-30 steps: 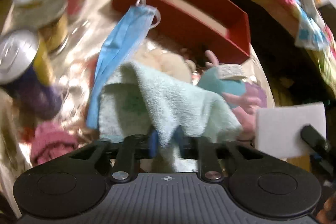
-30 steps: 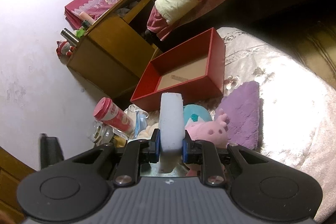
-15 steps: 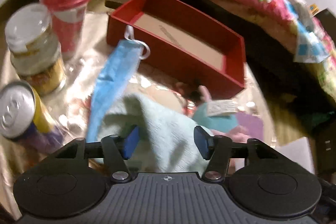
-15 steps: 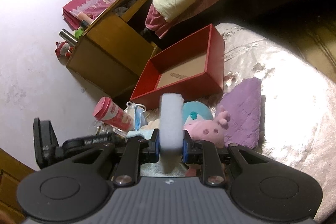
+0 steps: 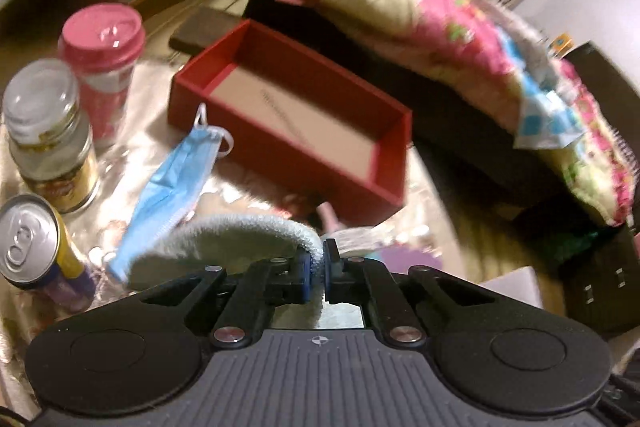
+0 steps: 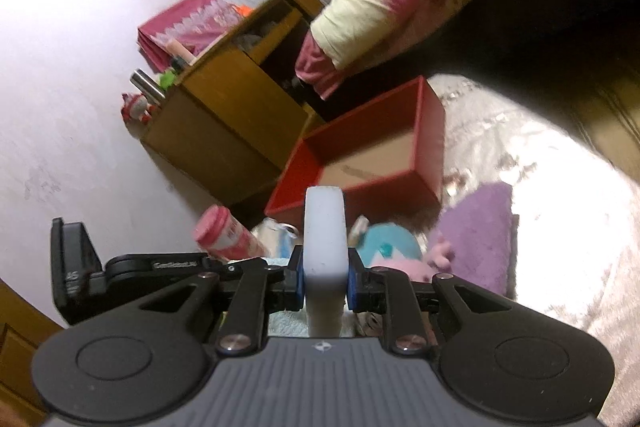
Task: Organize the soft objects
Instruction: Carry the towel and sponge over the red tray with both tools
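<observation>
Left tongs [image 5: 316,269] level, clenched on the pale green towel [image 5: 224,239] before the red box [image 5: 296,123]; right tongs [image 6: 323,277] level, gripping an upright white sponge [image 6: 324,231].

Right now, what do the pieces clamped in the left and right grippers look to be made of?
Left gripper: pale green towel, looped terry pile, likely cotton. Right gripper: white block, smooth matte, rounded edge, probably foam sponge.

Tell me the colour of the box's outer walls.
Red; the box shows best in the left wrist view, with a tan floor inside.
</observation>
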Motion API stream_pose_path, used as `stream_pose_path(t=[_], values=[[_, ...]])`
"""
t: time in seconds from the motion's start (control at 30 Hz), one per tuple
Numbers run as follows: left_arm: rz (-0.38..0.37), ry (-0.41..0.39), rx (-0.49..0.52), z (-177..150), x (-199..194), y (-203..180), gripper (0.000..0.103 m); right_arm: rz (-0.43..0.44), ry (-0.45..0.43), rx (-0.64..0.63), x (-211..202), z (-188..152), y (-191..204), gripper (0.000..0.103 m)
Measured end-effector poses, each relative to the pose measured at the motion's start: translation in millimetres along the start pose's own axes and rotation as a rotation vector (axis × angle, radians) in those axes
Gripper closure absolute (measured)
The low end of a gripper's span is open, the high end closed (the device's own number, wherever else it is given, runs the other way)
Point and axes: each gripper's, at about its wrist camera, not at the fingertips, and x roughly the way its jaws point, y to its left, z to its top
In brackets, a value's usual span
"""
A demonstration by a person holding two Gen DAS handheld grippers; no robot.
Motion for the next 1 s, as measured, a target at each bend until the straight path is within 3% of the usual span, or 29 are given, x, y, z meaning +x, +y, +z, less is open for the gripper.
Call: stream_pose_path(t=[0.37, 0.5, 0.67, 0.77, 0.83, 0.87, 0.9, 0.93, 1.0], values=[[-0.173, -0.157, 0.016, 18, -62, -26, 0.102, 0.024, -0.074, -0.055, 3, 19, 26, 0.103], [-0.205, -0.181, 0.031, 27, -72, -36, 0.102, 0.031, -0.112, -0.068, 0, 27, 30, 0.103], [-0.188, -0.256, 0.043, 42, -83, -46, 0.102, 0.039, -0.159, -0.085, -3, 39, 37, 0.103], [-0.288, -0.246, -0.001, 35, -93, -41, 0.102, 0.043, -0.188, -0.092, -6, 46, 40, 0.103], [-0.187, -0.256, 0.059, 33, -87, -47, 0.102, 0.042, -0.202, -0.096, -7, 47, 40, 0.103], [-0.178, -0.223, 0.027, 34, -79, -44, 0.103, 0.040, -0.199, -0.094, -6, 47, 40, 0.103], [-0.226, -0.201, -0.001, 32, -78, -40, 0.103, 0.040, -0.192, -0.091, -4, 46, 40, 0.103], [-0.259, -0.223, 0.007, 28, -82, -41, 0.103, 0.043, -0.185, -0.086, -3, 45, 39, 0.103], [-0.214, -0.276, 0.053, 26, -89, -48, 0.103, 0.043, -0.183, -0.092, -2, 45, 40, 0.103]])
